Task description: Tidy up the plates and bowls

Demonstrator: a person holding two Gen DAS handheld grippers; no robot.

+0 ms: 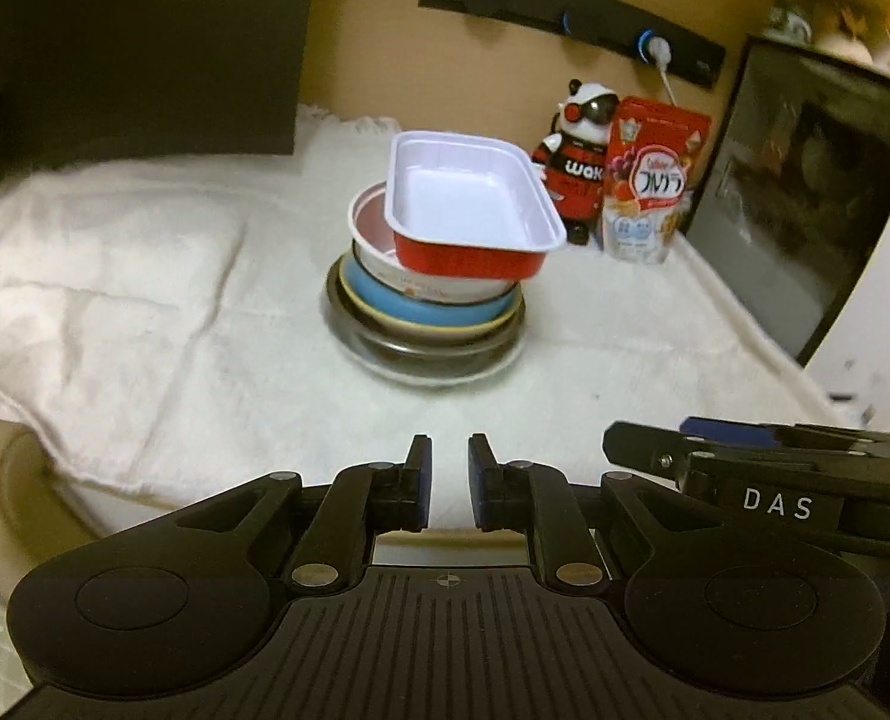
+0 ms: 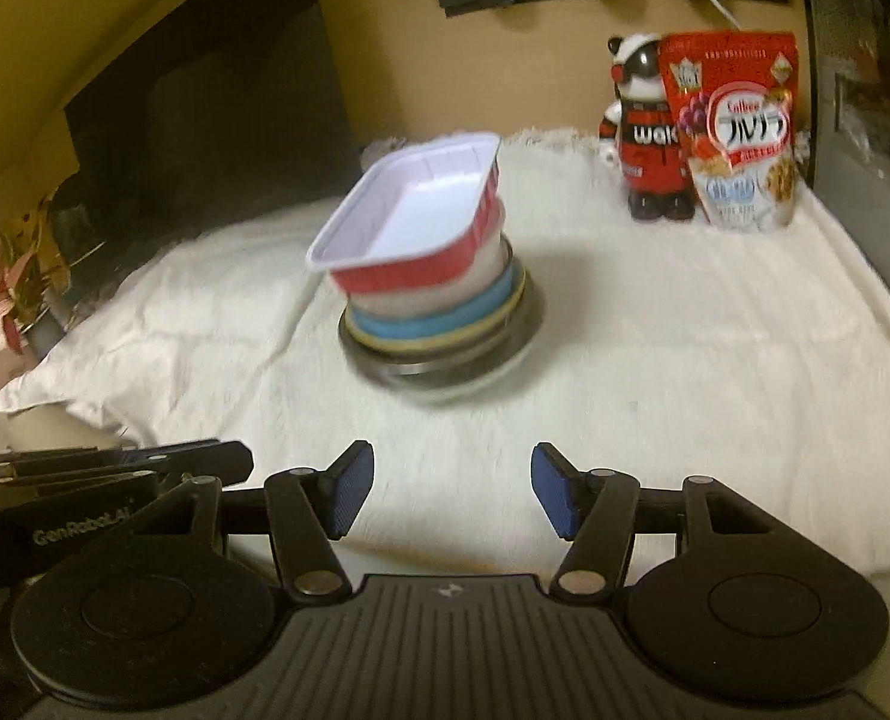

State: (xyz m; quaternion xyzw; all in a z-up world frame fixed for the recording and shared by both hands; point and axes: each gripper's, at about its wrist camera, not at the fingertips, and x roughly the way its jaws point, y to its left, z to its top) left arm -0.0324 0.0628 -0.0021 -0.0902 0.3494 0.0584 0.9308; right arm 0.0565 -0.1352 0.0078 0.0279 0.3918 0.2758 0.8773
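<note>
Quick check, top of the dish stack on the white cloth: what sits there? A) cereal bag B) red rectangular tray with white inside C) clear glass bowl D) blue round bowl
B: the red rectangular tray with its white inside sits tilted on top of the stack; the blue bowl is lower down, the glass bowl is at the bottom, and the cereal bag stands apart by the wall.
</note>
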